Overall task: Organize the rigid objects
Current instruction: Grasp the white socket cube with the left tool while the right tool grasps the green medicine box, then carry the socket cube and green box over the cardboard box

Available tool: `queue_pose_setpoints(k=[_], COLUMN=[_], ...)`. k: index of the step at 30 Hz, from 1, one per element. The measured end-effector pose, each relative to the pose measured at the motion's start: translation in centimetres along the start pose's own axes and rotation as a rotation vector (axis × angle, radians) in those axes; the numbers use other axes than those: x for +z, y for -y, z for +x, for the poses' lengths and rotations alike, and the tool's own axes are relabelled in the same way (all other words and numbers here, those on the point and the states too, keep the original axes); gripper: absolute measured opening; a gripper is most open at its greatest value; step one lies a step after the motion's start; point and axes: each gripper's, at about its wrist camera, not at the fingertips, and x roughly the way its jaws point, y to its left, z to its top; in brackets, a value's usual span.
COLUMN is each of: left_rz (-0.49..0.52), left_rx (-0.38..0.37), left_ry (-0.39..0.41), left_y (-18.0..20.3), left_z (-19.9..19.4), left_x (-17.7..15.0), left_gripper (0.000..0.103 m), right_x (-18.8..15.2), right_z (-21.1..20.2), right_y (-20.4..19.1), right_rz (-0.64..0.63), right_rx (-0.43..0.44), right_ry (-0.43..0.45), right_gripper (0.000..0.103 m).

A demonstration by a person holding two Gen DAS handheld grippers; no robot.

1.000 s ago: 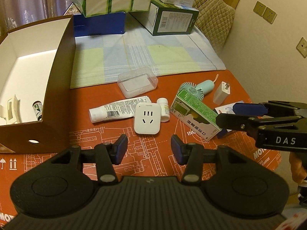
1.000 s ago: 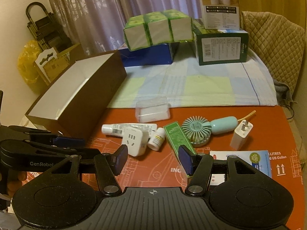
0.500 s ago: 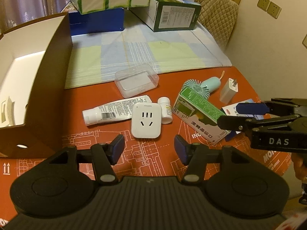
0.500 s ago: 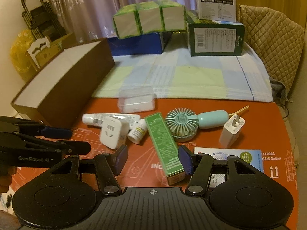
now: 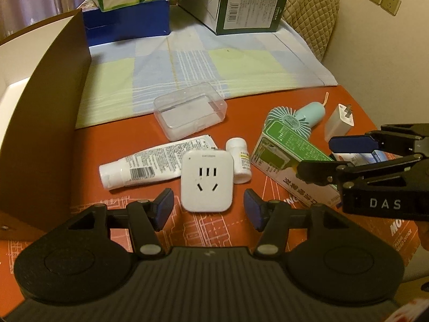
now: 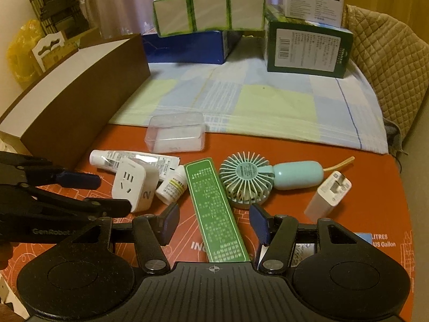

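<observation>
Loose items lie on the orange mat. My left gripper [image 5: 208, 209] is open, its fingers either side of a white socket adapter [image 5: 206, 181], not touching it. My right gripper [image 6: 214, 221] is open and straddles a long green box [image 6: 215, 209], which also shows in the left wrist view [image 5: 293, 161]. Around them lie a white tube [image 5: 152, 162], a small white pill bottle [image 5: 239, 159], a clear plastic case [image 5: 190, 114], a mint hand fan [image 6: 264, 178] and a white charger plug [image 6: 328, 196]. The brown cardboard box [image 5: 45, 123] stands at the left.
A checked cloth [image 6: 241, 102] covers the far half of the surface. Stacked green, blue and white cartons [image 6: 305, 48] stand at the back. A quilted chair back [image 6: 386, 53] is at the right. A blue-and-white packet [image 6: 364, 238] lies under my right gripper's right finger.
Both grippers have moved forward and down. The left one has closed in on the socket adapter. The right one has moved over the green box, which now lies between its fingers.
</observation>
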Motion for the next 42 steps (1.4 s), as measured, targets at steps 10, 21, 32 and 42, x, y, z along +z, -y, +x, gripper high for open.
queue_pose_setpoints(k=[10, 21, 32, 42], left_rz=[-0.003, 0.014, -0.003, -0.026], left_rx=[0.017, 0.015, 0.039, 0.033], left_ry=[-0.004, 0.000, -0.008, -0.003], left_y=[0.1, 0.0, -1.4, -2.3], left_z=[2.0, 2.3, 0.9, -1.1], left_x=[1.0, 1.1, -0.3, -1.7], left_gripper=[0.050, 0.044, 0.044, 0.043], right_x=[0.5, 0.8, 0.6, 0.0], right_z=[1.1, 2.0, 3.3, 2.0], right_y=[0.1, -0.1, -1.1, -2.2], right_rz=[-0.003, -0.019, -0.081, -0.109], right_rx=[0.000, 0.001, -0.034, -0.028], right_ry=[-0.018, -0.039, -0.059, -0.040], right_gripper=[0.055, 0.055, 0.047, 0.027])
